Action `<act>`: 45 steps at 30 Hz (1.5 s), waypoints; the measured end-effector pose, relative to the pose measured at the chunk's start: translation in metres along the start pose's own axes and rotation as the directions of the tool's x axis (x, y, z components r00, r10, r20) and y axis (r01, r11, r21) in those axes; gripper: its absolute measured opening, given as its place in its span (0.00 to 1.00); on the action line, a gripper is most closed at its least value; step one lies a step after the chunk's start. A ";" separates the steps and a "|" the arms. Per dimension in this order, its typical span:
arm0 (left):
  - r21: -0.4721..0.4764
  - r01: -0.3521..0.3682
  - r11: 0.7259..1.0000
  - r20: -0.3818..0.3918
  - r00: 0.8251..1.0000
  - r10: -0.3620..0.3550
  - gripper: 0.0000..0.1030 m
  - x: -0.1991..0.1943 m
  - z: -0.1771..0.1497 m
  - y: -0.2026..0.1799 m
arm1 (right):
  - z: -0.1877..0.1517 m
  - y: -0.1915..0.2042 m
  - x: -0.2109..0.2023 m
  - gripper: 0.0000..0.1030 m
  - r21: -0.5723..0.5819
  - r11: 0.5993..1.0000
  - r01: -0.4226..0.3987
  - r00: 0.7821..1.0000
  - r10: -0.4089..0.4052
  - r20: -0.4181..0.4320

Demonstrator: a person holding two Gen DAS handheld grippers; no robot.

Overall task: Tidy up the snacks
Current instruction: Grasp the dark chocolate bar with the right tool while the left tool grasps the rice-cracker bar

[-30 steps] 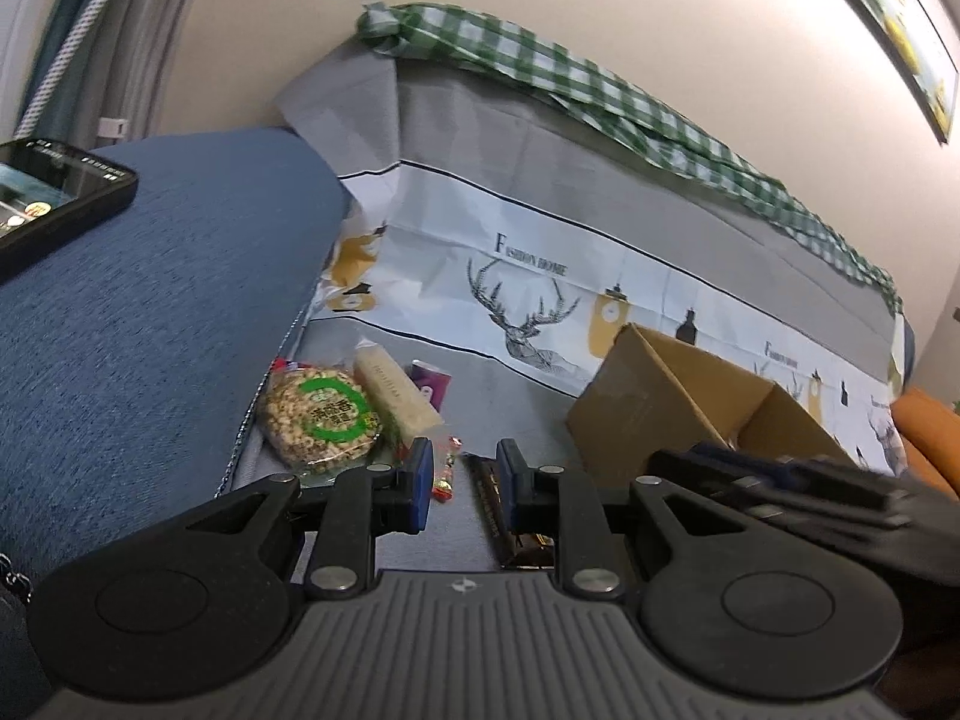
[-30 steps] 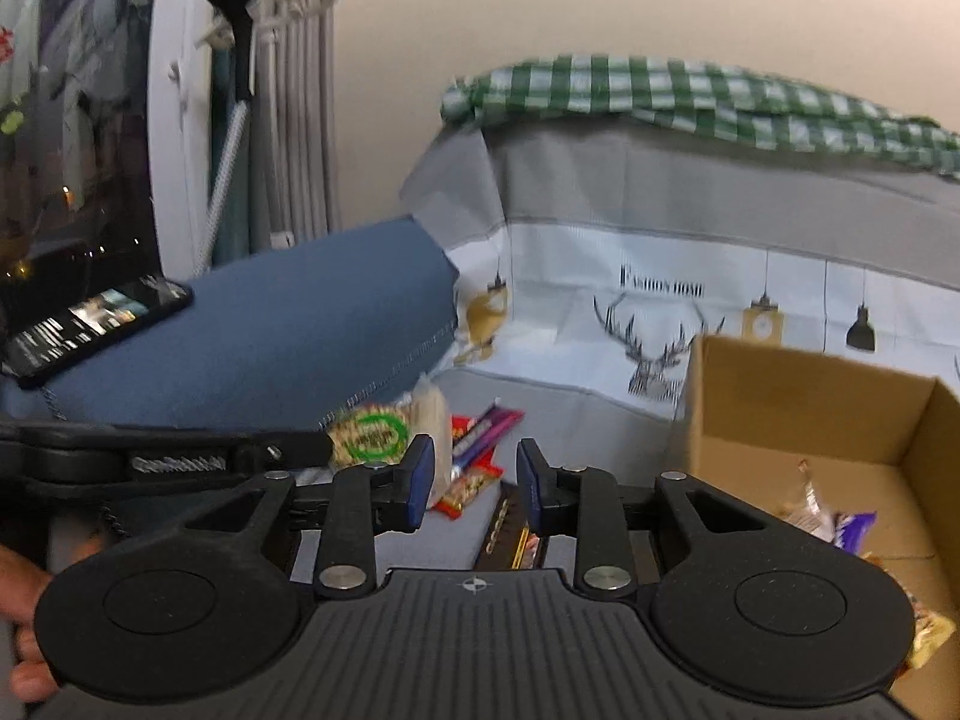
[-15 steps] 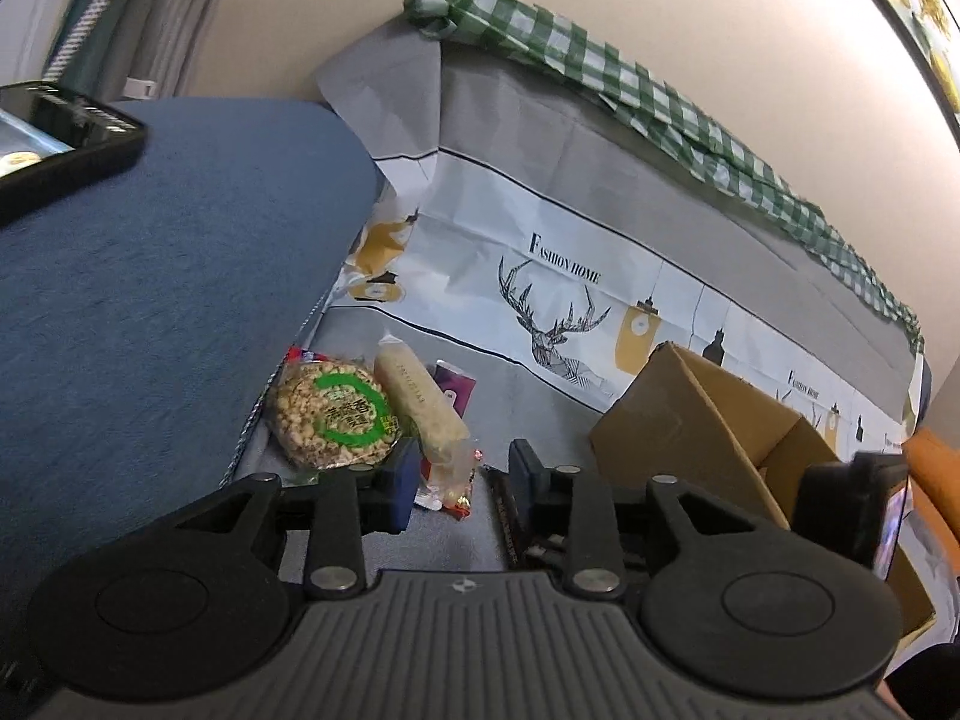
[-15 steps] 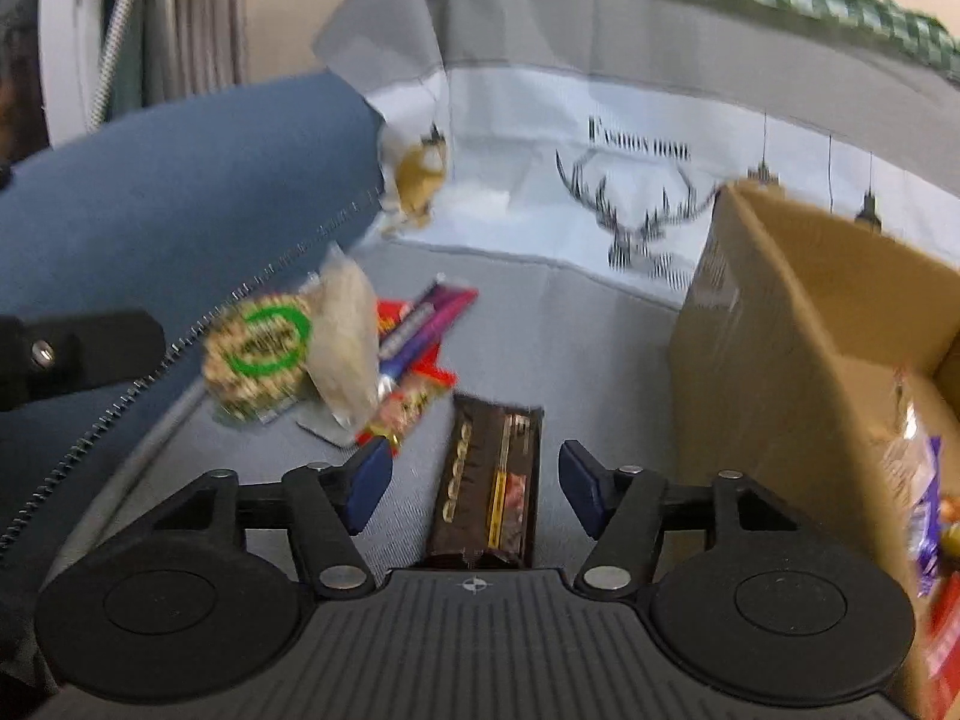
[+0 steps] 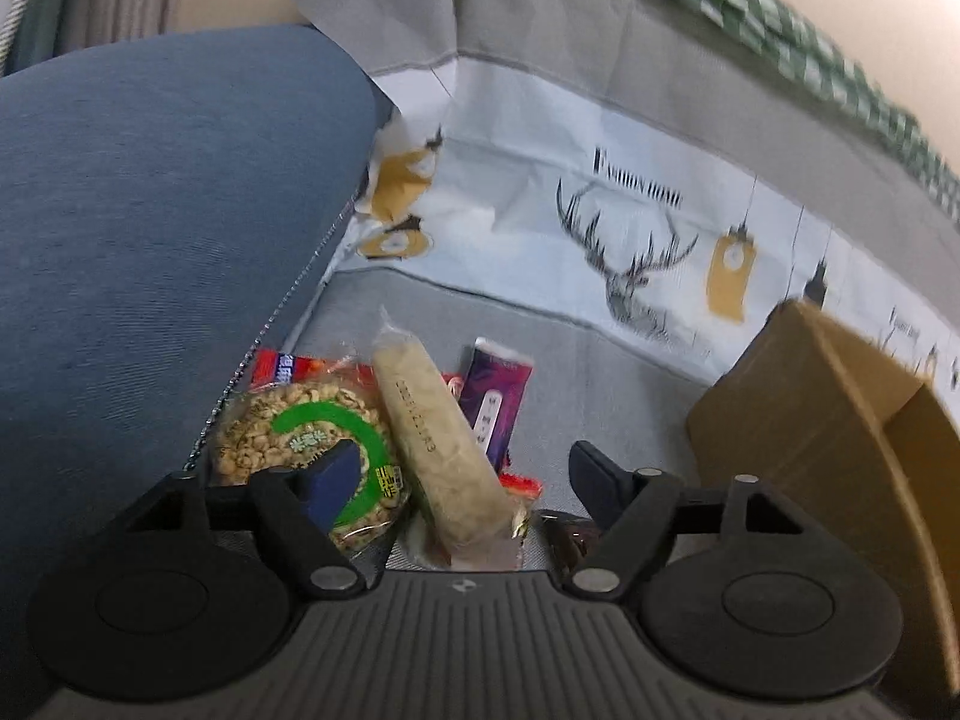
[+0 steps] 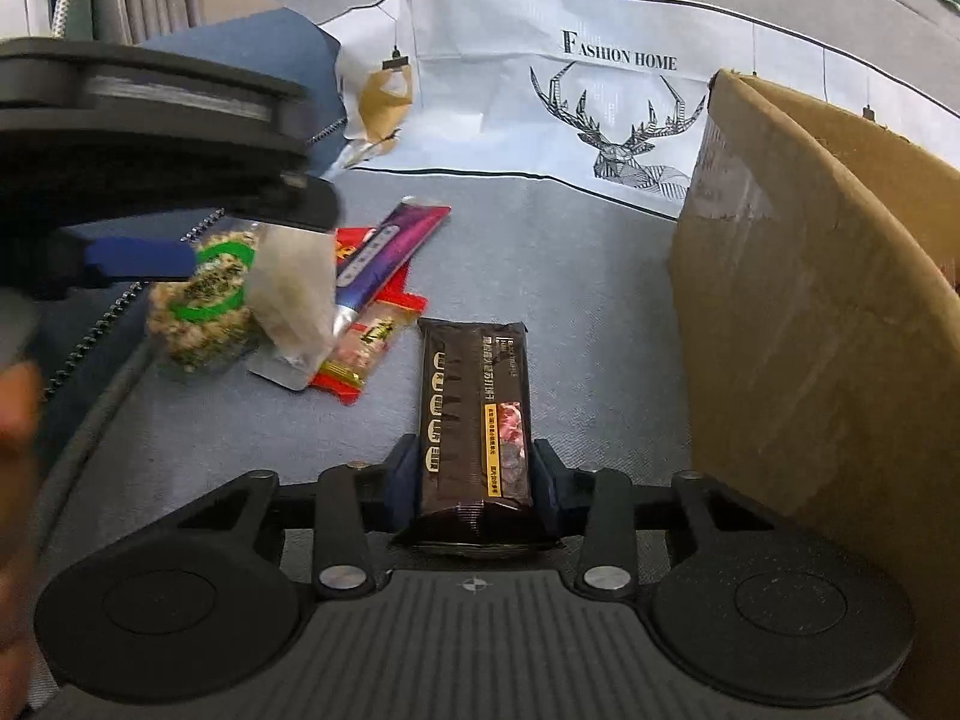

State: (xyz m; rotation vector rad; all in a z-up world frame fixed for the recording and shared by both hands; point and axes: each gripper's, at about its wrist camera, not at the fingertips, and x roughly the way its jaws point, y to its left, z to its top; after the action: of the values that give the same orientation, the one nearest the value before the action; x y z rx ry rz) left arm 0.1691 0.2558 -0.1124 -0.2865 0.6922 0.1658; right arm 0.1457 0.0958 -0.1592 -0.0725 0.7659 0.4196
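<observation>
A pile of snacks lies on the grey cover: a round peanut pack with a green ring (image 5: 306, 444), a long pale bar (image 5: 438, 450), a purple bar (image 5: 498, 396) and red packets (image 5: 282, 366). My left gripper (image 5: 462, 471) hangs over the pile with its jaws opening. The pale bar lies between the fingers, untouched. In the right wrist view its blue-padded finger (image 6: 138, 258) hovers above the peanut pack (image 6: 204, 306). My right gripper (image 6: 474, 474) is closing on a dark chocolate bar (image 6: 474, 396), pads against its long edges.
An open cardboard box (image 6: 810, 312) stands close on the right, its wall beside the dark bar. A blue cushion (image 5: 150, 210) rises left of the pile. The deer-print cover (image 5: 630, 252) climbs the sofa back behind. A hand (image 6: 12, 420) shows at the left edge.
My left gripper moved forward over the snack pile and opened from nearly shut. The right gripper dropped onto the dark bar, opened wide around it, then narrowed onto its sides.
</observation>
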 end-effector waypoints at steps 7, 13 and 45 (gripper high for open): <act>-0.002 0.012 1.000 -0.086 0.996 -0.012 0.28 -0.021 -0.009 0.012 | -0.004 0.002 -0.018 0.40 -0.019 0.999 -0.046 0.999 0.046 -0.023; -0.053 0.106 0.993 -0.133 0.985 -0.113 0.28 -0.075 -0.043 0.031 | -0.011 0.012 -0.049 0.40 -0.055 0.991 -0.119 0.992 0.116 -0.053; 0.000 0.019 1.000 -0.315 0.949 -0.018 0.57 -0.069 -0.075 0.021 | -0.068 0.008 -0.098 0.47 -0.045 0.982 -0.182 0.979 0.177 -0.106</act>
State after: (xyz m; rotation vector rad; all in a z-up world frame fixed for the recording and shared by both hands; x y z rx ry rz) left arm 0.0662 0.2485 -0.1270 -0.3205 1.0066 0.1012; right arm 0.0347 0.0553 -0.1409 -0.0765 0.8644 0.6127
